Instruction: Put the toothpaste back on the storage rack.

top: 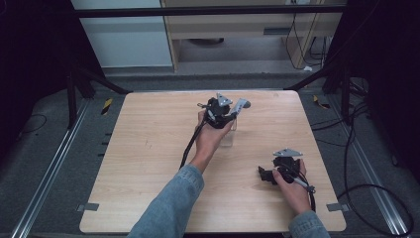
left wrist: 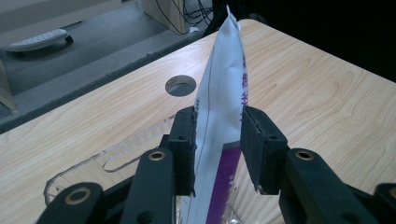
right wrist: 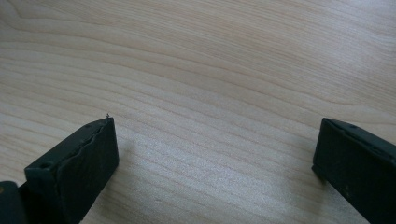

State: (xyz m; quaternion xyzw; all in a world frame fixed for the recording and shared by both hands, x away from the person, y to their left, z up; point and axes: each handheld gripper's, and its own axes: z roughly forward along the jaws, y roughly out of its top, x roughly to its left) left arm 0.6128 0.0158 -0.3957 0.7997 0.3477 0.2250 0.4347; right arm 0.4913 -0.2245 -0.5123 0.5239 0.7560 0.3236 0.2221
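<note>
1. The left gripper [left wrist: 218, 135] stands over a clear box [left wrist: 116, 156] on the table [left wrist: 327, 93], toward its far middle in the high view.
2. A white and purple pouch [left wrist: 224, 93] rises upright between its 2 jaws, lower end down in the box, top seam well above the pads.
3. The left pad lies against the pouch; the right pad stands just off it with a thin gap, so the jaws are spread slightly and do not pinch.
4. A round hole [left wrist: 180, 85] in the table lies just beyond the box.
5. The right gripper [right wrist: 215, 154] rests low over bare wood near the table's near right corner, jaws spread wide, well apart from the pouch.
</note>
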